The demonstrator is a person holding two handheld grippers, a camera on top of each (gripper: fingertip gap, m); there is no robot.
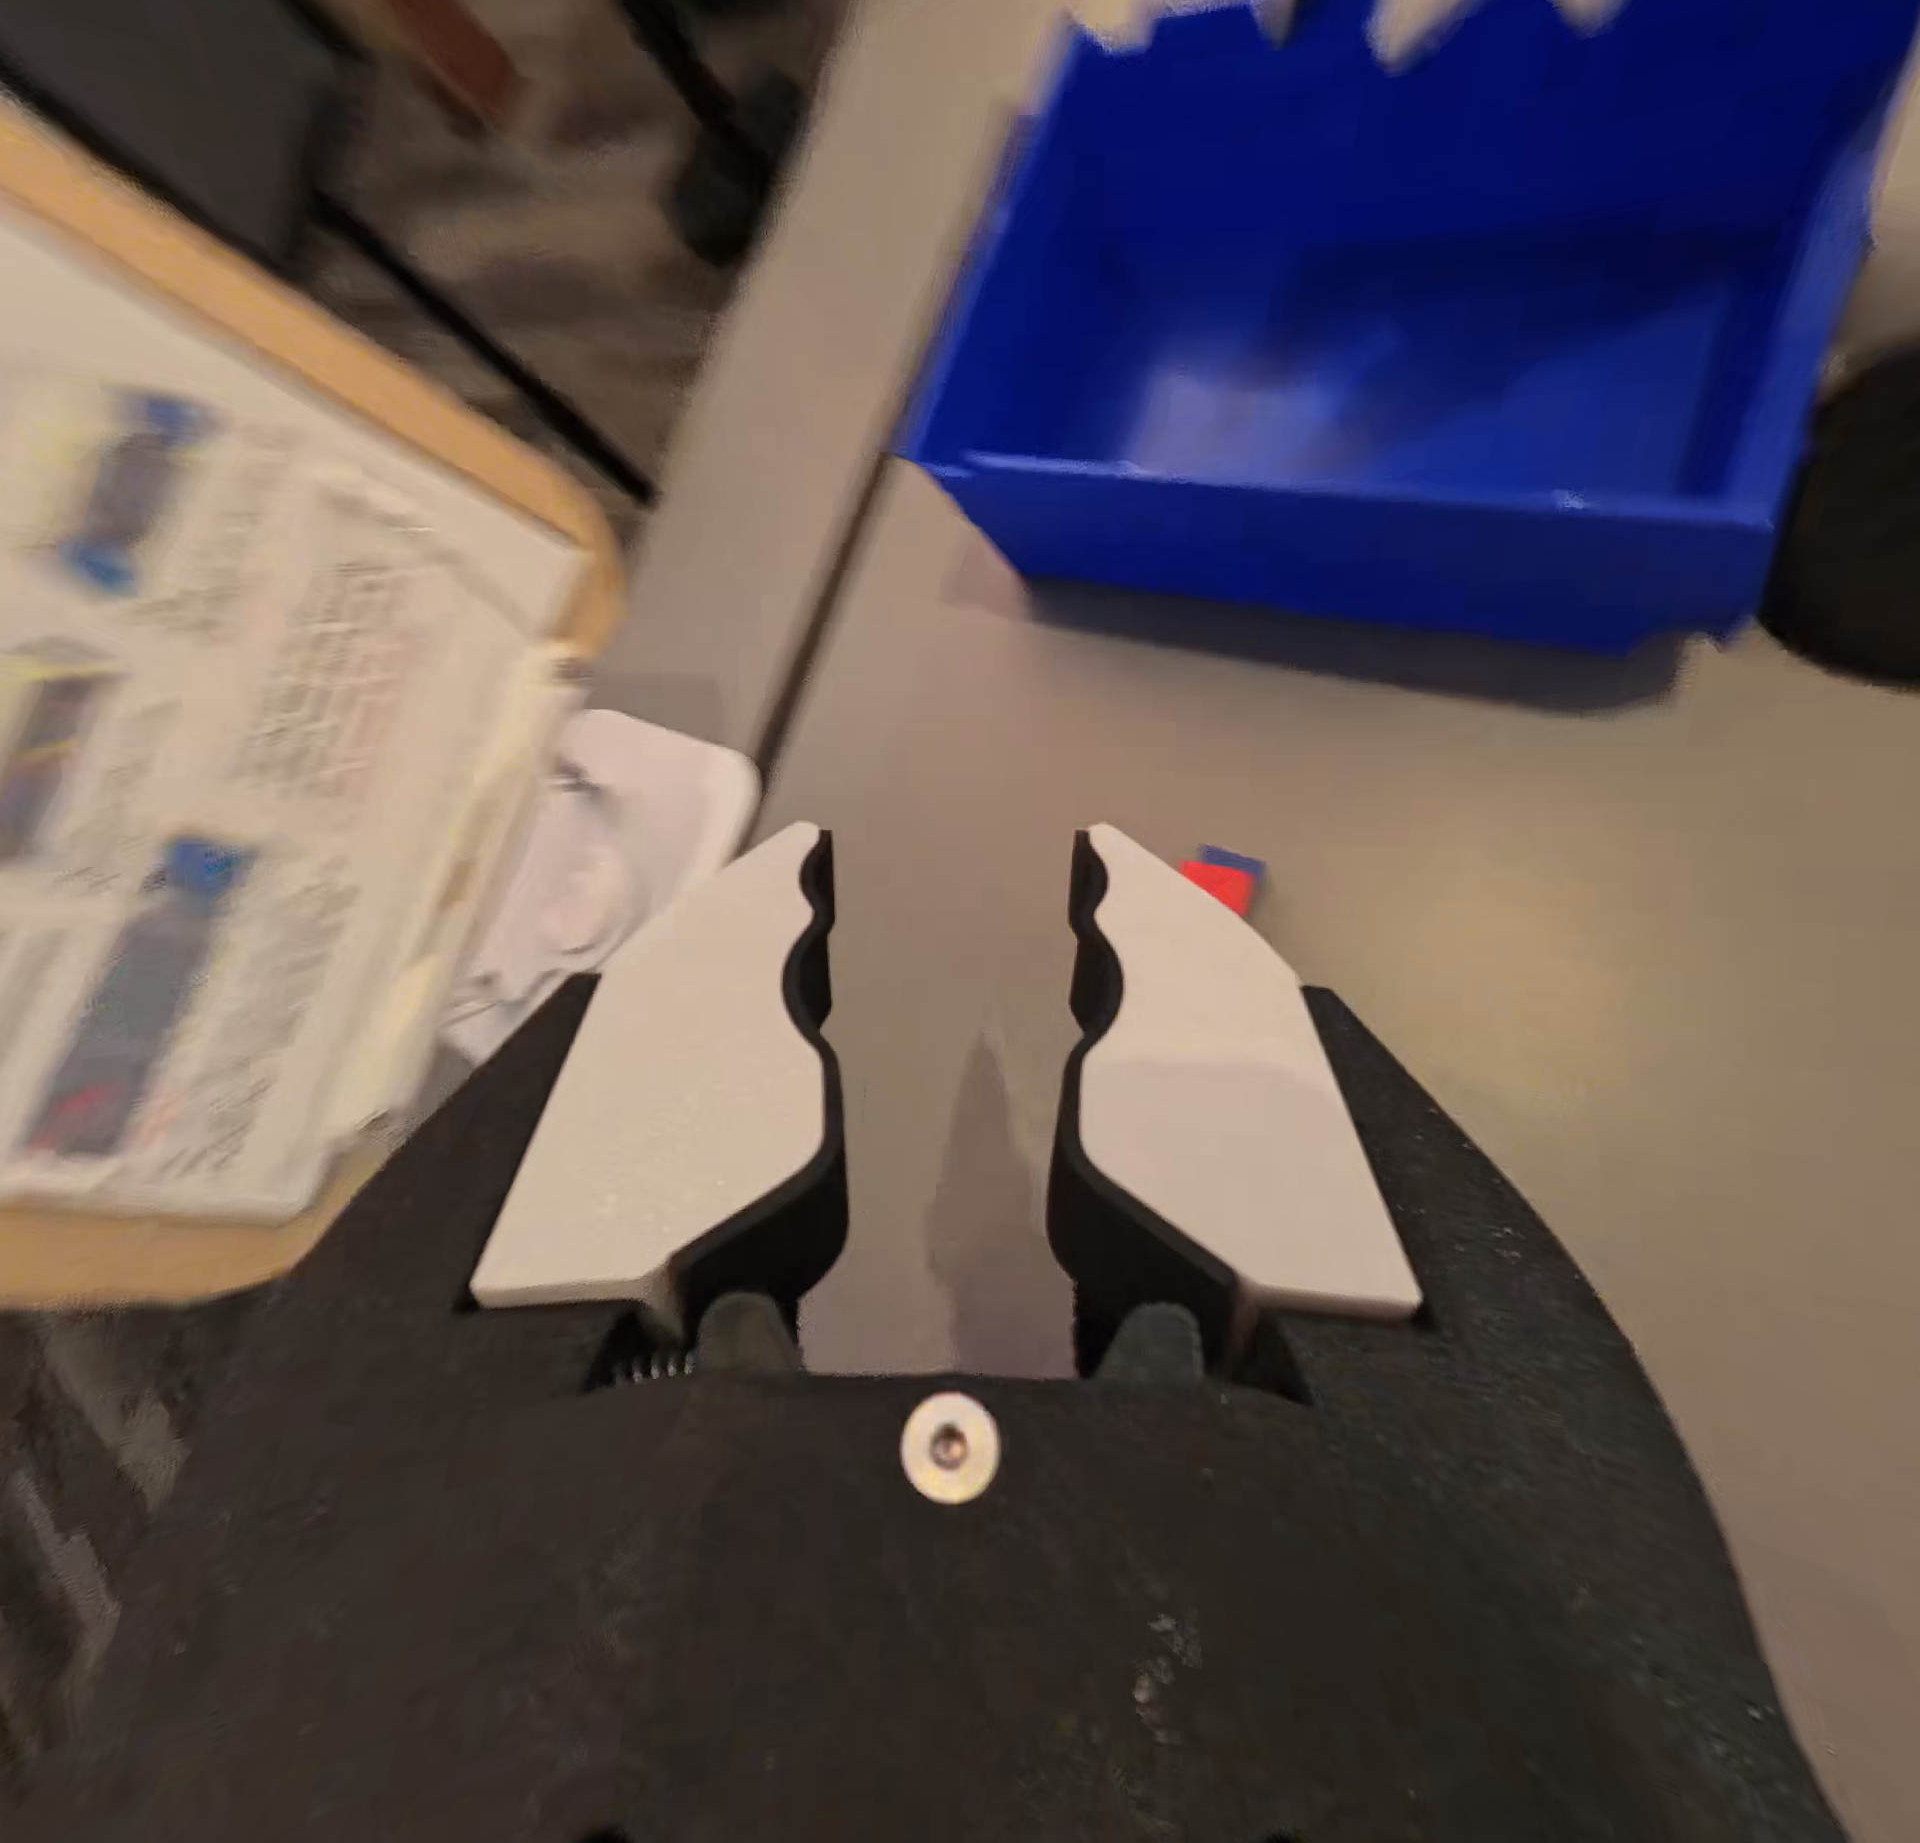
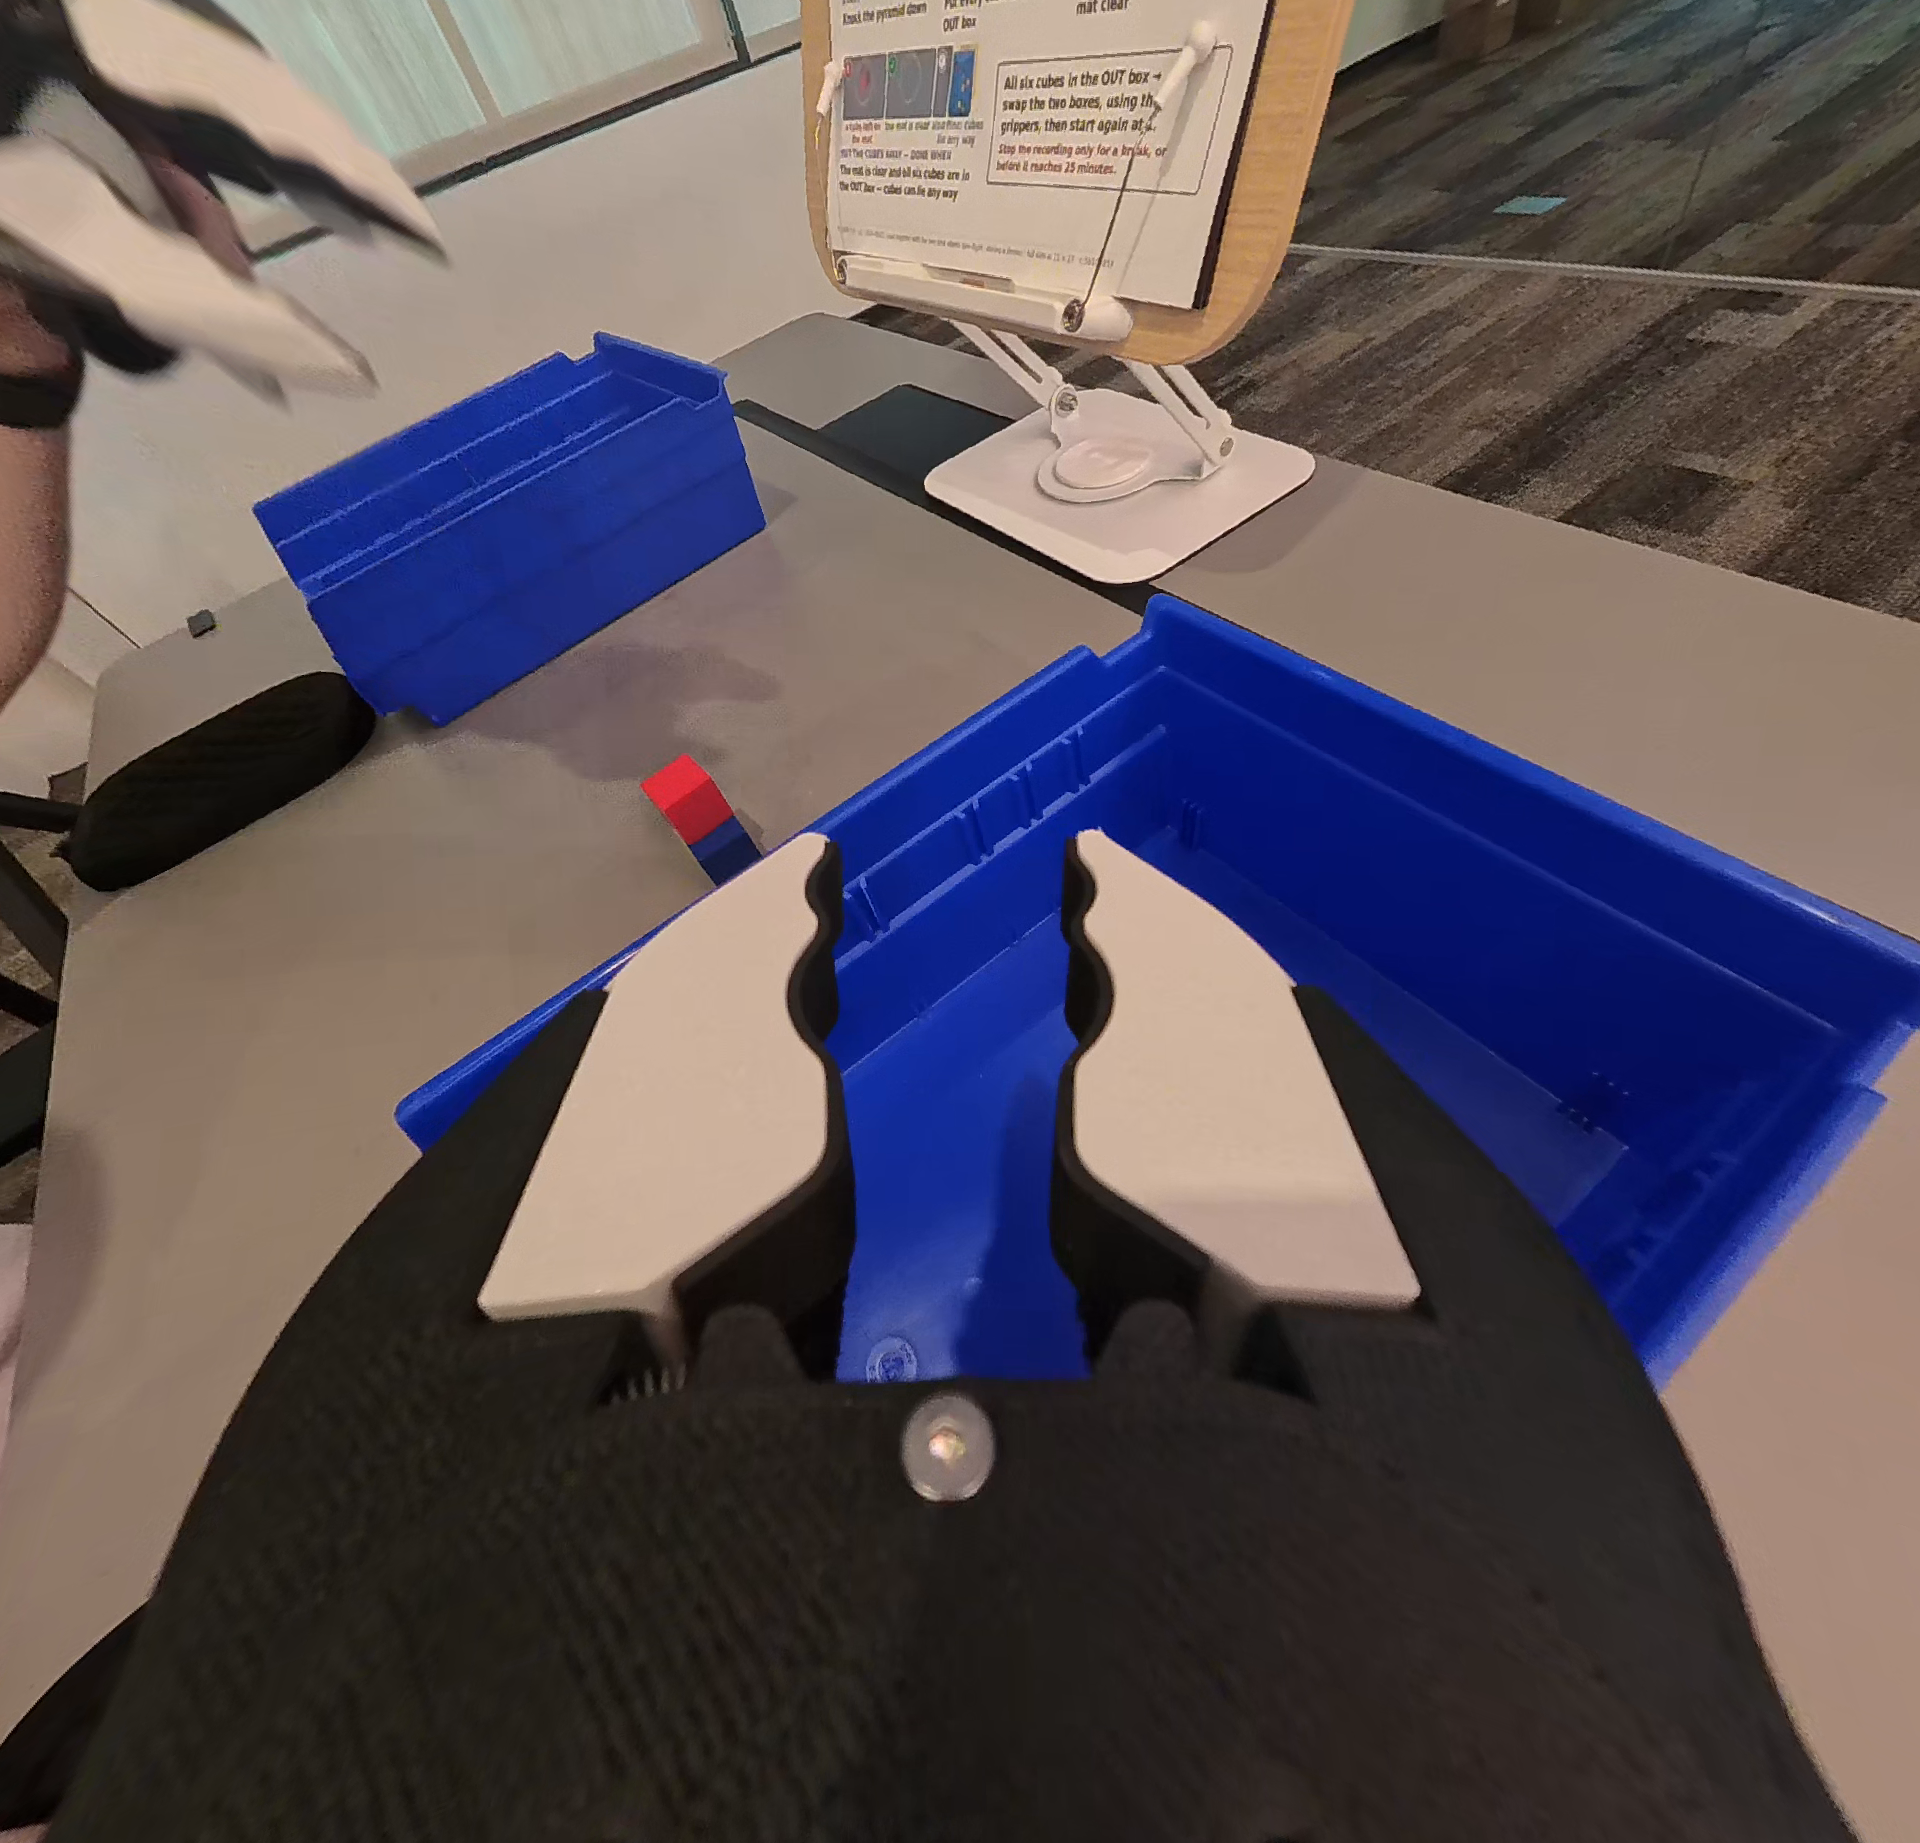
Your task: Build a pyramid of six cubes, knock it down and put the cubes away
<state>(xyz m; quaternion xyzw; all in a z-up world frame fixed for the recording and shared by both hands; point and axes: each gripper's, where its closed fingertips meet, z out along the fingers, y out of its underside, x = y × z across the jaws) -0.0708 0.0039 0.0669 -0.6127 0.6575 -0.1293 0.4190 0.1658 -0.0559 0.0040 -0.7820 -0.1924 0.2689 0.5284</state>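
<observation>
A red cube (image 2: 684,791) sits on top of a blue cube (image 2: 729,850) on the grey table, just left of the near blue bin (image 2: 1455,754). My right gripper (image 2: 951,848) is open and empty, above this bin. No cubes show in the part of the bin that I see. My left gripper (image 1: 951,848) is open and empty above the table. The red cube (image 1: 1218,884) lies just right of its right fingertip, with the blue cube (image 1: 1236,856) against it. The left gripper also shows blurred at the top left of the right wrist view (image 2: 343,297).
A second blue bin (image 2: 509,515) stands at the far left. An instruction board (image 2: 1049,110) on a white stand (image 2: 1122,484) stands at the table's back. A black oval object (image 2: 218,775) lies at the left table edge. The left wrist view is motion-blurred. The left gripper's tips are roughly 25 centimeters from the right gripper's. My left gripper's tips are some 15 centimeters from the red cube (image 2: 684,791).
</observation>
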